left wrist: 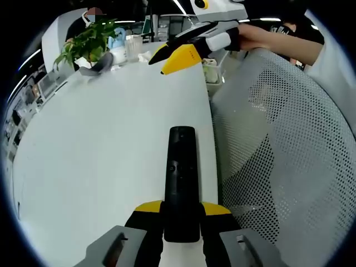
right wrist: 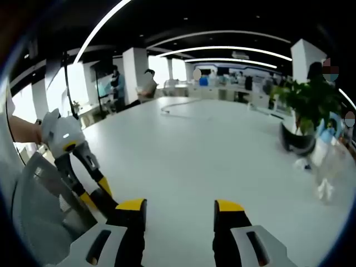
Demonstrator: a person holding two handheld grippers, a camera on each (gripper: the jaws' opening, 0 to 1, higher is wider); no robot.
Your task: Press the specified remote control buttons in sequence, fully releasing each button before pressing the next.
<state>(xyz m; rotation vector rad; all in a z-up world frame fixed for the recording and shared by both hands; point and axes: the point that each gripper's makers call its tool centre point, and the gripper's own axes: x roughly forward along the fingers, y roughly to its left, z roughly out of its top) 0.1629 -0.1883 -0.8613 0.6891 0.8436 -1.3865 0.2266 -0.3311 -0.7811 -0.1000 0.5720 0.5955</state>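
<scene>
A black remote control (left wrist: pixel 182 161) lies lengthwise between the jaws of my left gripper (left wrist: pixel 182 209), which is shut on its near end. Its far end points out over the white table (left wrist: pixel 100 144). In the left gripper view, my right gripper (left wrist: pixel 157 66) comes in from the top right, held by a hand (left wrist: pixel 261 34). It hovers well beyond the remote's far end. In the right gripper view, my right gripper (right wrist: pixel 180 207) is open with nothing between its yellow-tipped jaws. In that view my left gripper (right wrist: pixel 95 193) is at the lower left.
A grey mesh chair back (left wrist: pixel 289 156) stands close along the table's right edge, also seen as the chair back (right wrist: pixel 39 206). A potted plant (left wrist: pixel 89 41), the same plant (right wrist: pixel 303 105), and a clear plastic container (right wrist: pixel 325 167) stand at the table's far side. People sit at distant desks.
</scene>
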